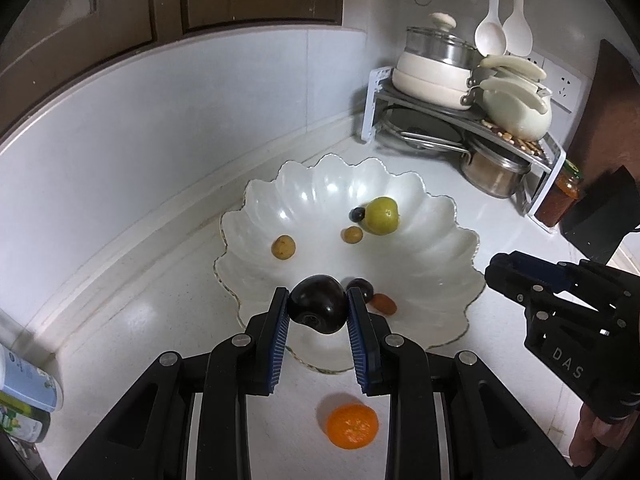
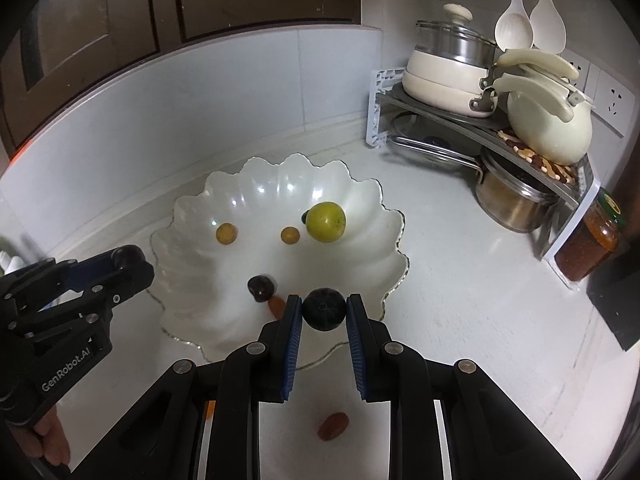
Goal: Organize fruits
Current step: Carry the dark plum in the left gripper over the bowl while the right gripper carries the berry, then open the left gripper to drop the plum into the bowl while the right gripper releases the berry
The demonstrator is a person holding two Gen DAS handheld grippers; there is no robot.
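Note:
My left gripper is shut on a large dark plum, held over the near rim of the white scalloped bowl. My right gripper is shut on a smaller dark round fruit above the bowl's near right edge. Inside the bowl lie a yellow-green fruit, a dark grape, two small tan fruits, a small dark fruit and a small orange-red one. A mandarin and a reddish fruit rest on the counter beneath the grippers.
A corner rack stacked with pots, lids and a white kettle stands at the back right, with a steel pot and a sauce jar under and beside it. Bottles stand at the far left. A tiled wall runs behind the bowl.

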